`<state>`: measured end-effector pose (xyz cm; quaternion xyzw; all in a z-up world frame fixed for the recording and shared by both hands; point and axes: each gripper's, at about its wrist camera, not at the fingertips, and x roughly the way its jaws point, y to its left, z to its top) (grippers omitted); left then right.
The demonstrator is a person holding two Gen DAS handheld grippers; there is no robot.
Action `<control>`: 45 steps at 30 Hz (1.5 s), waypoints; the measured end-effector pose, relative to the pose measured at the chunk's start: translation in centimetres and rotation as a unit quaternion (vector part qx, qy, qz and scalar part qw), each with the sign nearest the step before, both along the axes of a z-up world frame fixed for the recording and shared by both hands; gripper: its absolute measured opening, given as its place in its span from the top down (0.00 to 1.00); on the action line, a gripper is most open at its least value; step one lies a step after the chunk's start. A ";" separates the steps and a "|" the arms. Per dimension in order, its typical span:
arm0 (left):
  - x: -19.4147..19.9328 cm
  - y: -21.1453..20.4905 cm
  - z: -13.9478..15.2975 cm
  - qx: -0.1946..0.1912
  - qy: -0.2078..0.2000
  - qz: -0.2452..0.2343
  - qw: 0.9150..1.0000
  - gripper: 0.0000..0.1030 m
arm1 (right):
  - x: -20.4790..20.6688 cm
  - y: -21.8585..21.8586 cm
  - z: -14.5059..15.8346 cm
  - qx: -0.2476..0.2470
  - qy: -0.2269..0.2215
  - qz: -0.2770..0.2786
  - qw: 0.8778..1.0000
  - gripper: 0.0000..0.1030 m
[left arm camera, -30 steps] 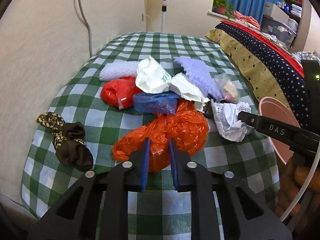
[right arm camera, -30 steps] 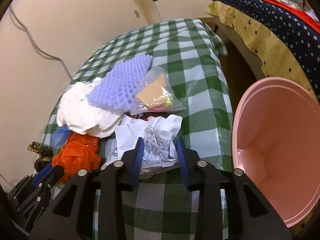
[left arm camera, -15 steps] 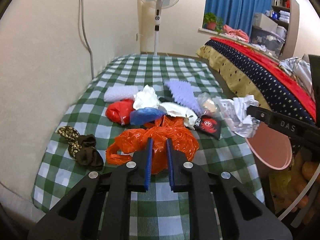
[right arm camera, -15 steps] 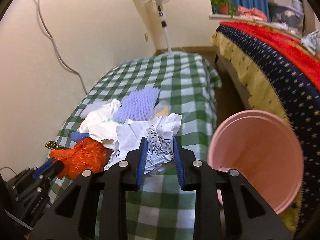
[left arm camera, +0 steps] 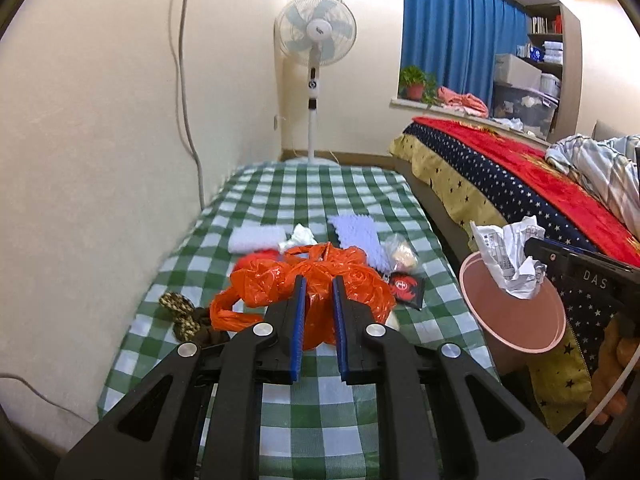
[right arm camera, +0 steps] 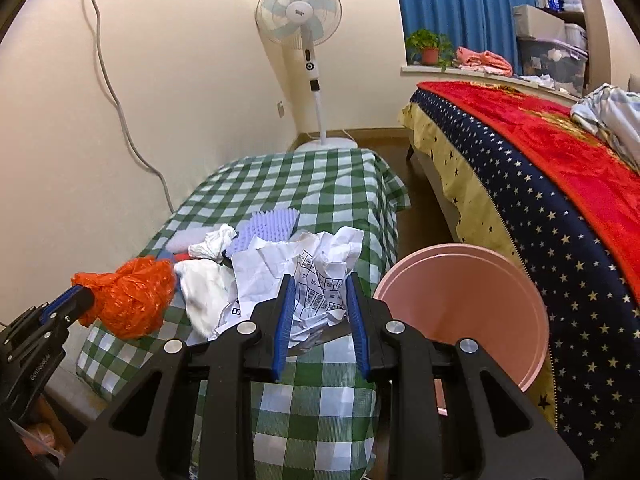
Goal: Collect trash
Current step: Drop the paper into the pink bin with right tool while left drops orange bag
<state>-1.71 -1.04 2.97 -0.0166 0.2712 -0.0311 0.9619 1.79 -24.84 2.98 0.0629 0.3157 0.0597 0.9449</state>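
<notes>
Both loads lifted, none binned yet: left hand-held gripper (left arm camera: 317, 292) pinches orange plastic bag (left arm camera: 308, 280); right hand-held gripper (right arm camera: 320, 296) clamps crumpled paper (right arm camera: 304, 276) beside pink bin (right arm camera: 460, 312) off the worktop's (left arm camera: 320, 192) right edge. Foam, wrappers etc. remain mid-worktop.

My bedroom at home.
Ahead of me stands a pedestal fan (left arm camera: 316, 40) against the cream wall; to my right lies a bed under a starred blanket (right arm camera: 540, 168), with blue curtains (left arm camera: 456, 32), a potted plant (right arm camera: 430, 46) and storage shelves (left arm camera: 548, 52) behind.
</notes>
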 end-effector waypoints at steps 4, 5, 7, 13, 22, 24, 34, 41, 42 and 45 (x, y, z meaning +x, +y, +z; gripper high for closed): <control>-0.4 0.2 0.5 -0.010 -0.001 0.003 1.000 0.87 | -0.7 -0.4 0.8 0.002 -0.011 -0.001 1.000 0.74; -0.6 0.1 0.6 -0.012 -0.001 0.002 1.000 0.87 | -0.8 -0.4 1.0 0.002 -0.012 -0.002 1.000 0.74; -0.9 -0.3 1.0 -0.008 -0.005 -0.003 1.000 0.87 | -1.1 -0.6 1.5 0.001 -0.017 -0.002 1.000 0.74; -1.5 -2.6 2.5 -0.018 -0.004 -0.026 0.999 0.87 | -2.2 -1.7 4.0 -0.010 -0.031 -0.004 0.999 0.74; -1.7 -8.5 5.6 -0.023 -0.019 -0.101 0.994 0.87 | -3.5 -7.7 7.5 -0.029 -0.041 -0.041 0.998 0.73; -1.6 -9.5 5.8 -0.027 -0.023 -0.114 0.993 0.87 | -3.4 -9.5 7.9 -0.040 -0.037 -0.055 0.997 0.73; 1.5 -13.9 3.9 -0.039 -0.026 -0.160 0.986 0.87 | -3.1 -13.6 7.8 -0.071 -0.037 -0.114 0.990 0.73; 4.0 -16.6 1.5 -0.025 -0.024 -0.180 0.983 0.87 | -1.1 -14.9 4.6 -0.067 -0.026 -0.153 0.986 0.73; 4.4 -16.9 1.1 -0.026 -0.021 -0.184 0.982 0.87 | -0.8 -15.0 4.3 -0.068 -0.023 -0.154 0.985 0.73; 5.2 -18.1 -0.3 -0.020 -0.015 -0.196 0.980 0.87 | 0.1 -15.2 3.2 -0.066 -0.011 -0.156 0.985 0.73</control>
